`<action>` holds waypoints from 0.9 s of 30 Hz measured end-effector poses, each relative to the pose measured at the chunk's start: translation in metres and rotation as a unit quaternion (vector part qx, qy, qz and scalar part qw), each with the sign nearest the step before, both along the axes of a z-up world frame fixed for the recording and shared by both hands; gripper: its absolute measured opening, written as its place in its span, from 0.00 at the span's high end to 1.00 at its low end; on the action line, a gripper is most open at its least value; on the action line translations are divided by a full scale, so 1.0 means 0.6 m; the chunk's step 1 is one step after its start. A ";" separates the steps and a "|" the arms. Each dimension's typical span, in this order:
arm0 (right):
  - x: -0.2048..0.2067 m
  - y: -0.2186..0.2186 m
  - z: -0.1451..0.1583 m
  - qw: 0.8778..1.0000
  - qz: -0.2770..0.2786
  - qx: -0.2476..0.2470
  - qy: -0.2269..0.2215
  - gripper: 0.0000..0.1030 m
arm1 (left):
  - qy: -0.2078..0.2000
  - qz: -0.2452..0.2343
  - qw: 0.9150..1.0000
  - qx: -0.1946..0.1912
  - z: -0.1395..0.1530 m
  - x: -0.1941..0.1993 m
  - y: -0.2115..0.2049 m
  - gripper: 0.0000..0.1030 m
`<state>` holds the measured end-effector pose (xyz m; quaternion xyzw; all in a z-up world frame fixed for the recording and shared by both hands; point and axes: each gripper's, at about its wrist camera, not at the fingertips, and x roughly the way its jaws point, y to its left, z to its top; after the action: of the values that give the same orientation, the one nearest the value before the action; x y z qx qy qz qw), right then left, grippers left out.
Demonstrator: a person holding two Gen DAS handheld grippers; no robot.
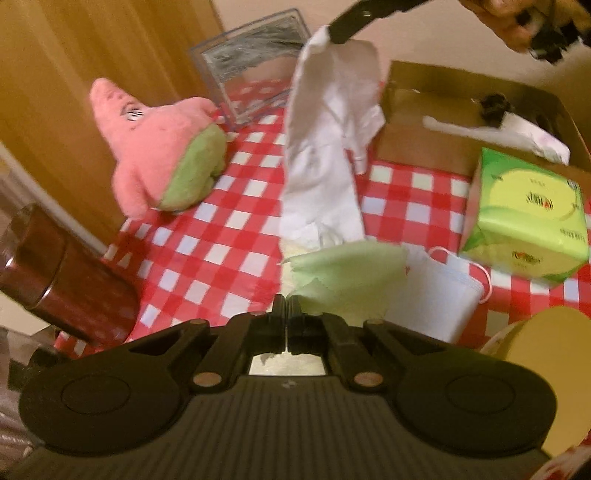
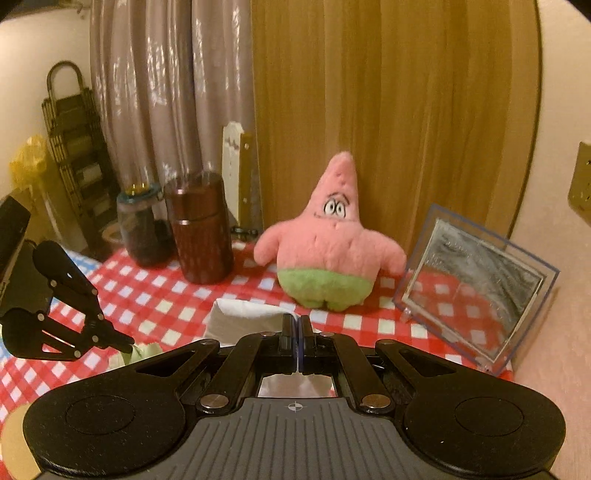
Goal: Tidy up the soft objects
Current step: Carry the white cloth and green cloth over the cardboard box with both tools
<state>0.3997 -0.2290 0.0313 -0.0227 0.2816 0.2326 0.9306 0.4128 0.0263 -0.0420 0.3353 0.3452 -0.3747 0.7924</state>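
- White cloth point(image 1: 325, 147) hangs lengthwise from your right hand-held gripper point(image 1: 334, 35), clamped on its top corner, above the bench point(image 1: 221, 240).
- Left hand-held gripper point(image 1: 287, 306) pinches the green cloth point(image 1: 347, 280) just below; cardboard box point(image 1: 417, 147) lies right.

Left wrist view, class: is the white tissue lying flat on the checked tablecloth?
No: the white tissue hangs in the air, pinched at its top corner by the right gripper, above the checked tablecloth.

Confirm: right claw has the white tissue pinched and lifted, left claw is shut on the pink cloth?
Not quite. The left claw is shut on a green cloth, not a pink one, as the left wrist view shows. The right claw does hold the white tissue lifted.
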 end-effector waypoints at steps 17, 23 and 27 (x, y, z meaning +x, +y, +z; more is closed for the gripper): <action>-0.111 -0.063 0.169 0.996 -0.022 0.035 -0.080 0.99 | -0.011 0.130 0.988 -0.079 0.154 -0.020 -0.039 1.00; -0.175 -0.118 0.224 0.993 -0.046 0.040 -0.105 0.99 | -0.005 0.136 0.985 -0.103 0.206 -0.064 -0.094 1.00; -0.215 -0.155 0.240 0.991 -0.063 0.040 -0.114 0.99 | 0.000 0.123 0.985 -0.117 0.229 -0.099 -0.142 1.00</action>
<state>0.2706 -0.3218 0.1754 0.0059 0.1648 0.1805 0.9696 0.3533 -0.0591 0.0954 0.1950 0.3375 -0.3121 0.8664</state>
